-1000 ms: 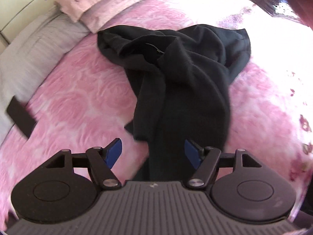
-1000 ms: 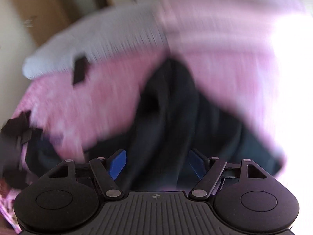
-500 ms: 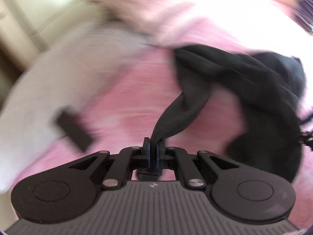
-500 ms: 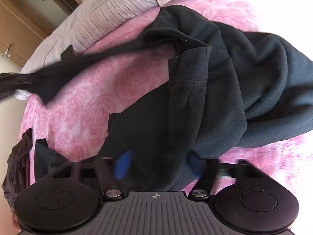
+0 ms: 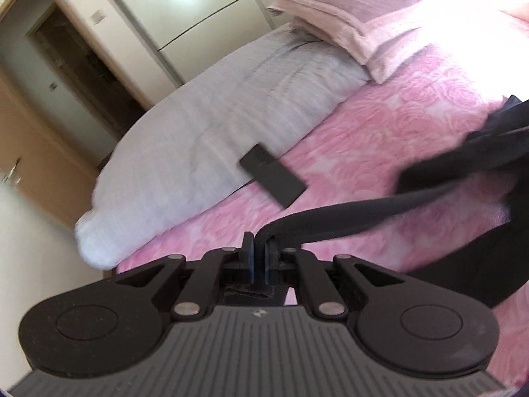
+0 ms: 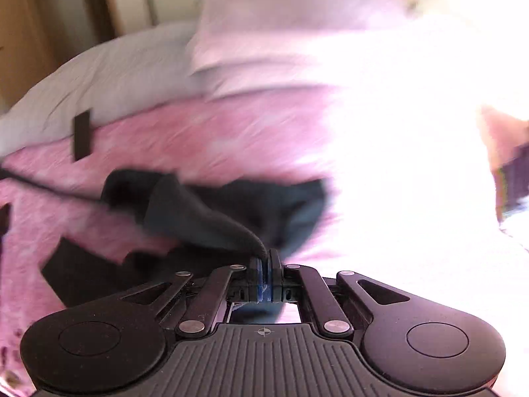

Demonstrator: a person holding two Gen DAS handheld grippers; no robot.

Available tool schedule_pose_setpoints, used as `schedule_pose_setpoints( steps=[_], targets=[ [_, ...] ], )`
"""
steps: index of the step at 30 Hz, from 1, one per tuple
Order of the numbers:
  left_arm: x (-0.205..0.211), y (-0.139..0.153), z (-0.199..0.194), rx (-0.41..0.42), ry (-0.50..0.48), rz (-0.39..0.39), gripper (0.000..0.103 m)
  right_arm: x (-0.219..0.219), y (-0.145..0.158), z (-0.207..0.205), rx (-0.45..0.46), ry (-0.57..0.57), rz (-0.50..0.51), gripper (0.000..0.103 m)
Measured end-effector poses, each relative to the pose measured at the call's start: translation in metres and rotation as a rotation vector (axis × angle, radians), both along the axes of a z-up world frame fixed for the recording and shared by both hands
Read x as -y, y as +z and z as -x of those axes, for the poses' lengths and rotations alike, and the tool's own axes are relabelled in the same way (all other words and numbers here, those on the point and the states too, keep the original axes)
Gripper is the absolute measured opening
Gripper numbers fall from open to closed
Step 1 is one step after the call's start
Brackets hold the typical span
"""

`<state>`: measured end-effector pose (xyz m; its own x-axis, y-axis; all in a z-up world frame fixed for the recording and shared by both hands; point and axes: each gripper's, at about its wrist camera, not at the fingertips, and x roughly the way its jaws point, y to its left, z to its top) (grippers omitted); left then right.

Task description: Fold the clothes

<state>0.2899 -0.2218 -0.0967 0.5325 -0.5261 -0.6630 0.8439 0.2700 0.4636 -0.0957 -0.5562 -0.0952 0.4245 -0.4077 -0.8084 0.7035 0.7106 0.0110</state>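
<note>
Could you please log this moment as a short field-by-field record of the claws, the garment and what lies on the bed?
left claw: shut on a stretched strip of the black garment
right claw: shut on a bunched part of the black garment
garment state: unfolded, pulled between the two claws, partly resting on the bedspread
surface: pink bedspread
other items: flat black object lying across the edge of the grey pillow and the bedspread; pink pillow behind
image quality: right wrist view blurred and overexposed on its right side

A flat black rectangular slab point(image 5: 271, 179) is lying where the pale grey pillow point(image 5: 211, 139) is meeting the pink rose-patterned bedspread point(image 5: 380, 139). A folded pale pink blanket point(image 5: 350, 29) is resting above the pillow.
</note>
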Motion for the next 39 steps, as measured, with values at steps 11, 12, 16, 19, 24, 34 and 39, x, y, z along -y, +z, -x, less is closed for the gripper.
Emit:
schedule_pose_setpoints(
  steps=[11,12,16,19,24,34,39],
  targets=[
    [-0.067,-0.024,0.009,-0.104,0.007,-0.252,0.025,-0.046,0.069,0.057,0.005,-0.106,0.091,0.001],
    [-0.063,-0.038,0.018,-0.133,-0.022,-0.304,0.040,-0.048,0.061,0.054,0.003,-0.102,0.071,0.001],
    [-0.043,-0.076,0.082,-0.182,-0.230,-0.319,0.047,-0.065,0.025,0.038,-0.052,-0.054,0.020,0.001],
    [-0.016,-0.102,0.131,-0.281,-0.382,-0.292,0.048,-0.067,0.004,0.040,-0.096,-0.031,-0.021,0.001],
    [0.037,-0.152,0.206,-0.340,-0.693,-0.270,0.075,-0.048,0.004,0.054,-0.159,0.002,-0.034,0.001],
    [0.103,-0.182,0.246,-0.457,-0.861,-0.338,0.001,0.004,-0.009,0.092,-0.224,0.045,-0.078,0.001],
    [0.079,-0.098,0.211,-0.359,-0.628,-0.160,0.002,0.046,-0.001,0.087,-0.129,0.098,-0.061,0.001]
  ],
)
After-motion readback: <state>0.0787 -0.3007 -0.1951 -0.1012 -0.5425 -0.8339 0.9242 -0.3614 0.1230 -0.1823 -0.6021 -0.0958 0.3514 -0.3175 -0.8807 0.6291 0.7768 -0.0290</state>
